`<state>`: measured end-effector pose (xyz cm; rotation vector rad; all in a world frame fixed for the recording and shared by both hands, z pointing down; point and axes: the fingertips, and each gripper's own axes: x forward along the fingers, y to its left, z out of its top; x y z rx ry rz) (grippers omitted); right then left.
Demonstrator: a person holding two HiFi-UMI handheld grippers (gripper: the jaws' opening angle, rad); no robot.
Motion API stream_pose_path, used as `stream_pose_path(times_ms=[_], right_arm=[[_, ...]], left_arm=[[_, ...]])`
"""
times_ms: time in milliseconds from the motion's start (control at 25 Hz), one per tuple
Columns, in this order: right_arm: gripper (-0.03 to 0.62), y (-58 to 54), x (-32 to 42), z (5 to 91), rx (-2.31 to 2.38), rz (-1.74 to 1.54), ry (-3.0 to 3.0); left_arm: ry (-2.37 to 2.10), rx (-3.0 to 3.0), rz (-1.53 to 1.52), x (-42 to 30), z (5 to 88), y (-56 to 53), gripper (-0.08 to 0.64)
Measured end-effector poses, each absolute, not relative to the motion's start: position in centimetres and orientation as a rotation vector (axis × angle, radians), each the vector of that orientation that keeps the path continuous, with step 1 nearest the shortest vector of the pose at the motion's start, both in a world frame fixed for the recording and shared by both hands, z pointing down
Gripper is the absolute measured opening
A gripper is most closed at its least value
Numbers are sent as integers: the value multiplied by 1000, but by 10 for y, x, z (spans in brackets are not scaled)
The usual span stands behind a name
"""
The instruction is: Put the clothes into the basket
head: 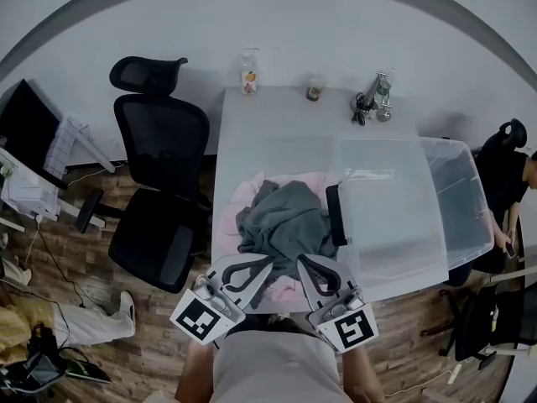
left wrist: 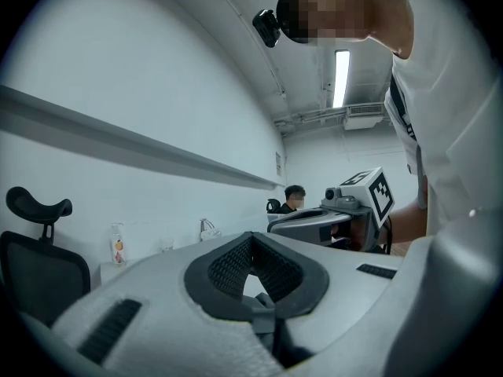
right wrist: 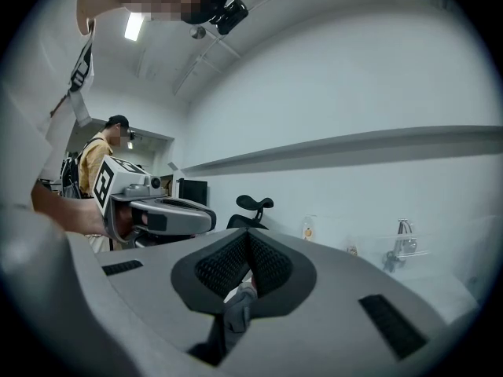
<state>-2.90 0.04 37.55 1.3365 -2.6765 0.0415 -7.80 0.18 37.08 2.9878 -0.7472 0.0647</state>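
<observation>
Grippers, two: left gripper [head: 263,267] and right gripper [head: 305,264]. Ahead of their tips, on one white table [head: 277,133]: garments, two, namely one grey-green garment [head: 281,217] and one pink garment [head: 231,204] under it; one clear plastic basket [head: 403,225] to the right of the right gripper; far beyond the tips, at the table's back edge, one bottle [head: 248,74], one cup [head: 315,89] and one cluster of metal items [head: 373,99], its pieces too small to count. Left of the left gripper: one black office chair [head: 159,183] and one dark monitor [head: 25,124]; bystanders, two, one person [head: 512,175] far right of the right gripper, a second person [head: 75,321] low and far left of the left gripper.
</observation>
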Motion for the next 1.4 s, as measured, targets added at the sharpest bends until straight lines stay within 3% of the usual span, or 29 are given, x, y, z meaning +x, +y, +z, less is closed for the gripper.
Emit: stream_pose_path(times_ms=[760,1080,1400], right_arm=[[20,-63,-44,419,1259,43,-2417],[194,-71,-49,463,1076,17,-2298],[290,-72,-55,504,856,-2,-2235]], left_arm=[[-565,3068,147,-82,399,-50,2],[-543,3067,181,-82,412,-60,2],[-587,3045,244,-78,431,-66,2]])
